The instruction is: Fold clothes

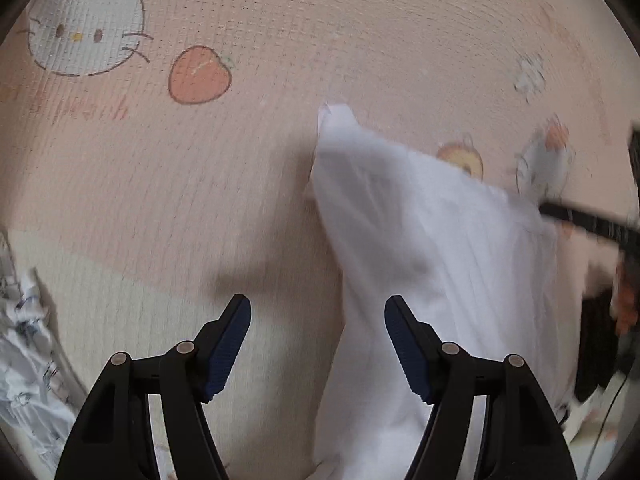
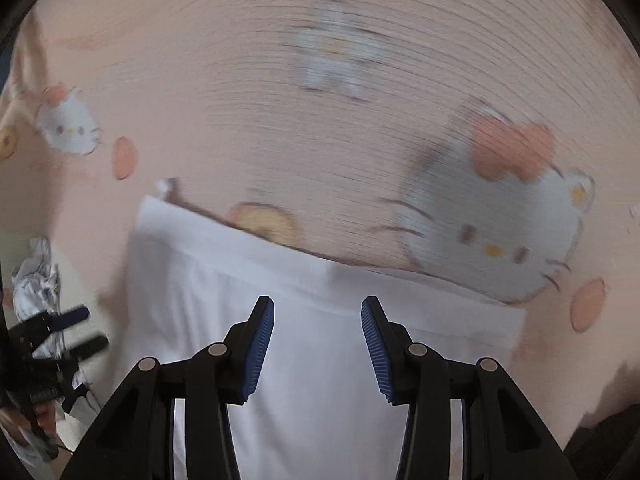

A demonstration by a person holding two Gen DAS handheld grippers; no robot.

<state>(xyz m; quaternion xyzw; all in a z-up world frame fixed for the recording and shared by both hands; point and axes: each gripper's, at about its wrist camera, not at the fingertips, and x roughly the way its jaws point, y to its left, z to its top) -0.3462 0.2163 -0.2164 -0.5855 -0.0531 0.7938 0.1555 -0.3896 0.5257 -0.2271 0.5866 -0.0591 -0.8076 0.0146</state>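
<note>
That white garment point(image 2: 320, 360) looks light and floppy, best pinched at its hemmed edge; both the left gripper point(image 1: 318, 344) and right gripper point(image 2: 318, 348) gape empty.

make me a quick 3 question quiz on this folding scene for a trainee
1. True or false: the left gripper is clamped on the white garment.
2. What lies under the white garment? A) a bare wooden table B) a pink cartoon-print mat C) a metal tray
3. Fill in: in the right wrist view, the right gripper has its jaws ____ above the white garment, with nothing pinched between them.

Key
1. False: its jaws stand apart and hold nothing; the cloth only passes behind its right finger.
2. B
3. open
</note>
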